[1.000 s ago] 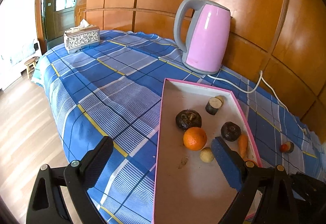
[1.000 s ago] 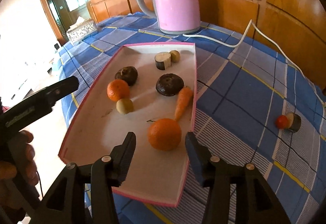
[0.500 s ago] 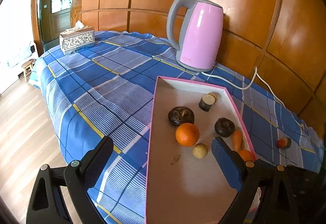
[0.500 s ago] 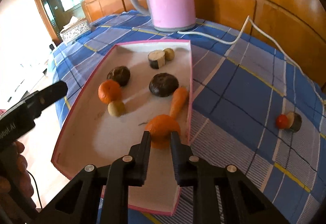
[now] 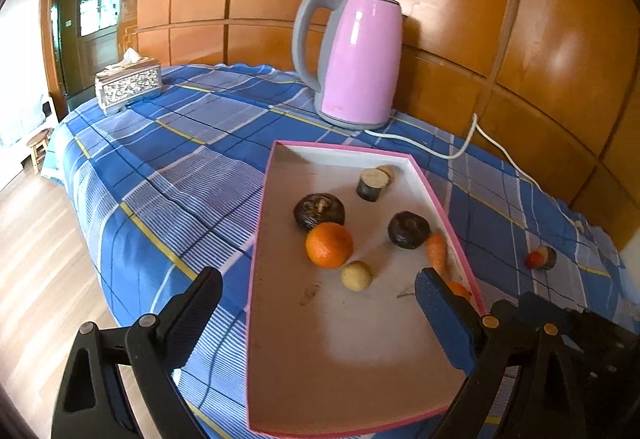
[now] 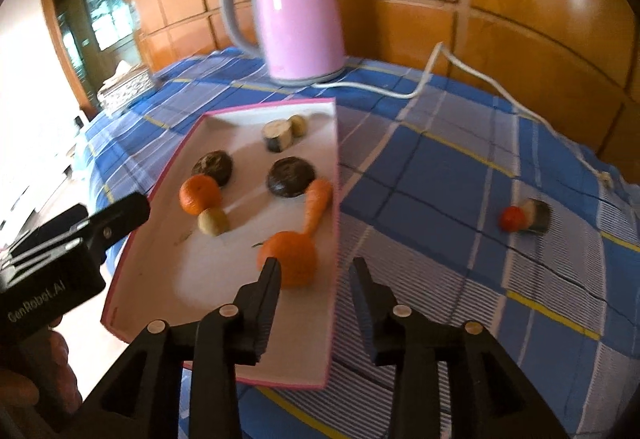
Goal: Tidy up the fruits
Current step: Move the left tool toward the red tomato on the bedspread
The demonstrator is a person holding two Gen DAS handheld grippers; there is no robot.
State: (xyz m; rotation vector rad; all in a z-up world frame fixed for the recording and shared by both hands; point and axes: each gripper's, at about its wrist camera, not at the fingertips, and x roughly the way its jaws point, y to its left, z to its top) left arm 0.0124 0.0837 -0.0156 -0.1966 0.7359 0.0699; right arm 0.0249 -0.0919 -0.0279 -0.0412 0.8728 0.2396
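Observation:
A pink-rimmed white tray (image 5: 340, 351) (image 6: 160, 267) lies on the blue plaid cloth. It holds two oranges, two dark round fruits, a carrot (image 6: 318, 203), a small yellow fruit (image 5: 357, 276) and a cut log-like piece (image 5: 372, 183). One orange (image 5: 329, 244) sits mid-tray. The other orange (image 6: 290, 257) lies by the tray's right rim, just beyond my right gripper (image 6: 316, 271), which is open and empty. My left gripper (image 5: 316, 299) is open and empty over the tray's near half. A small red fruit (image 6: 512, 218) and a cut piece (image 6: 536, 214) lie on the cloth to the right.
A pink electric kettle (image 5: 352, 63) stands behind the tray, its white cord (image 5: 472, 143) trailing right along the wood-panelled wall. A silver tissue box (image 5: 128, 87) sits at the far left corner. The table edge drops to wooden floor on the left.
My right gripper closed to a narrow gap near the front orange, then opened again and shifted right. The orange stays on the tray. My left gripper drew back slightly.

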